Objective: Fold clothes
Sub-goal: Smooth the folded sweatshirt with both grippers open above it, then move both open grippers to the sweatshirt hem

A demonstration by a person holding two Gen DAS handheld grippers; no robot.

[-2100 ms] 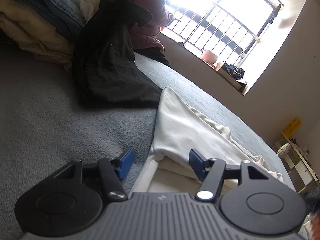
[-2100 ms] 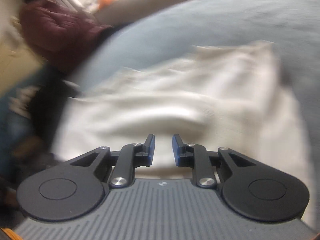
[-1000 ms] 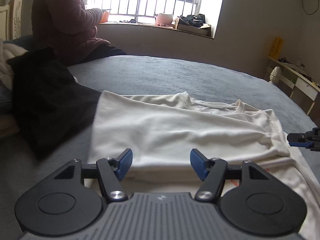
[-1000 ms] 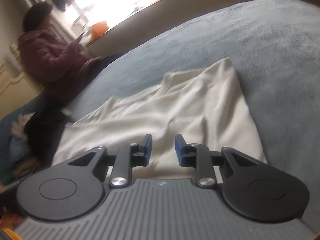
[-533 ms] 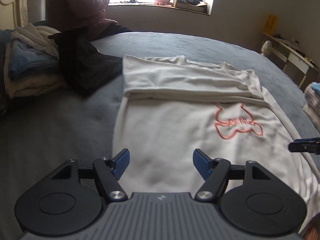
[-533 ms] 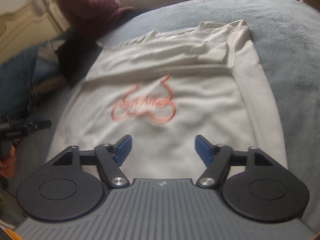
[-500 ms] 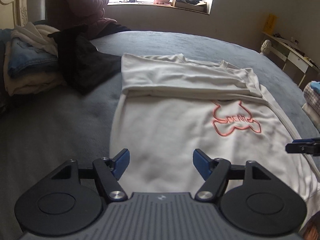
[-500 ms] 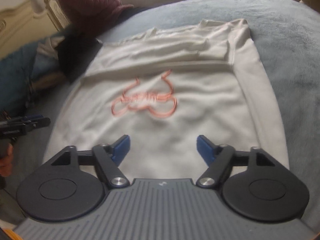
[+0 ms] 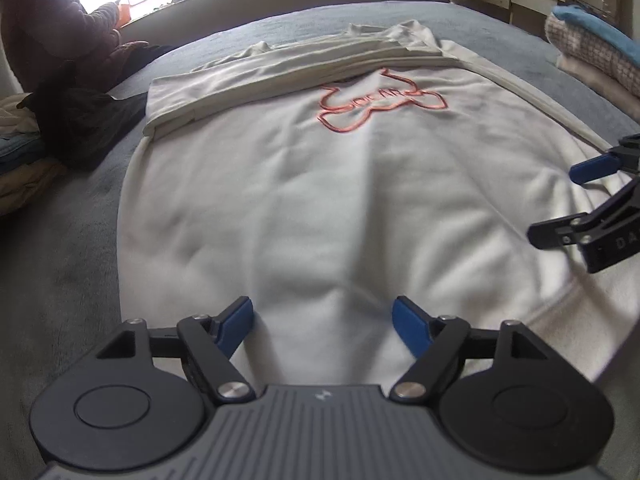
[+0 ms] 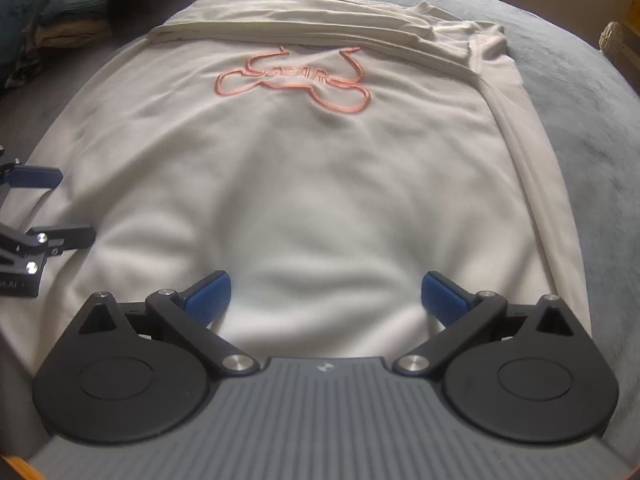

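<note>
1. Lying flat on the grey bed point(image 9: 60, 240), the white sweatshirt point(image 9: 320, 184) has its far end doubled back into a band across its width, just beyond the orange outline print point(image 9: 380, 100).
2. Nothing here serves as a container; the nearest thing to one is the bed itself, which carries the sweatshirt, a black garment point(image 9: 80, 120) and a stack of folded clothes point(image 10: 64, 12) at the far left, and another folded pile point(image 9: 592, 52) at the far right.
3. The left gripper point(image 9: 324, 320) has its jaws spread wide and holds nothing; its blue pads sit low over the near part of the sweatshirt, though contact with the cloth cannot be judged.
4. The right gripper point(image 10: 326, 294) likewise has its jaws wide apart and empty, over the near part of the same garment.
5. Only the left wrist view shows a seated person in a maroon jacket point(image 9: 52, 28) at the far left, a barred window behind them, pale furniture at the far right, and the folded pile on the right side of the bed.
6. Only the right wrist view shows the long sleeve point(image 10: 532, 184) running down the sweatshirt's right edge, with bare bed beyond it.
7. Each view catches the other gripper at its edge, over the sweatshirt's side.
</note>
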